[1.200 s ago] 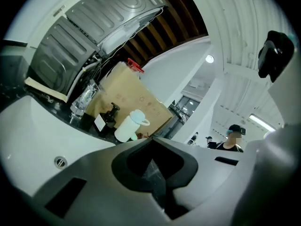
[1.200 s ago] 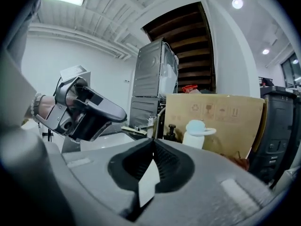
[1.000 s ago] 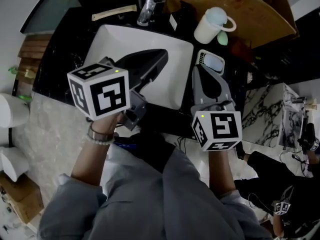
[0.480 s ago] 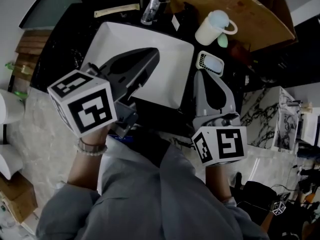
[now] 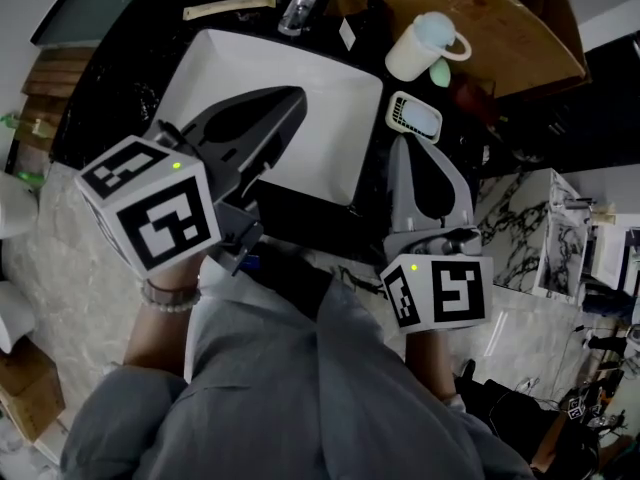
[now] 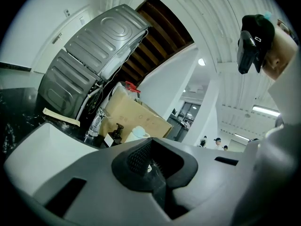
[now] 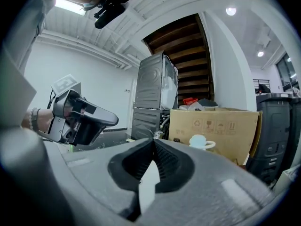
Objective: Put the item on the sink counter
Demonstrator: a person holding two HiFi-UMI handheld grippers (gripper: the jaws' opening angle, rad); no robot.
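A small white rounded dish with a pale blue inside (image 5: 413, 116) lies on the black sink counter (image 5: 372, 183), just right of the white basin (image 5: 330, 88). My right gripper (image 5: 403, 144) hovers close behind the dish, jaws shut and empty; its own view shows the closed tips (image 7: 153, 142) with nothing in them. My left gripper (image 5: 297, 96) hangs over the basin, also shut and empty, and its closed tips (image 6: 150, 142) point level toward the far wall. In the right gripper view the left gripper (image 7: 80, 119) appears at the left.
A white mug with a pale lid (image 5: 420, 48) stands behind the dish, beside a cardboard box (image 5: 480, 18). The chrome tap (image 5: 296, 8) and a wooden strip (image 5: 228, 6) are at the basin's back. A marbled cabinet (image 5: 545, 238) stands to the right.
Both grippers have drawn back toward me and risen a little. The left marker cube slid left in the picture. The small dish now shows whole ahead of the right gripper's tip.
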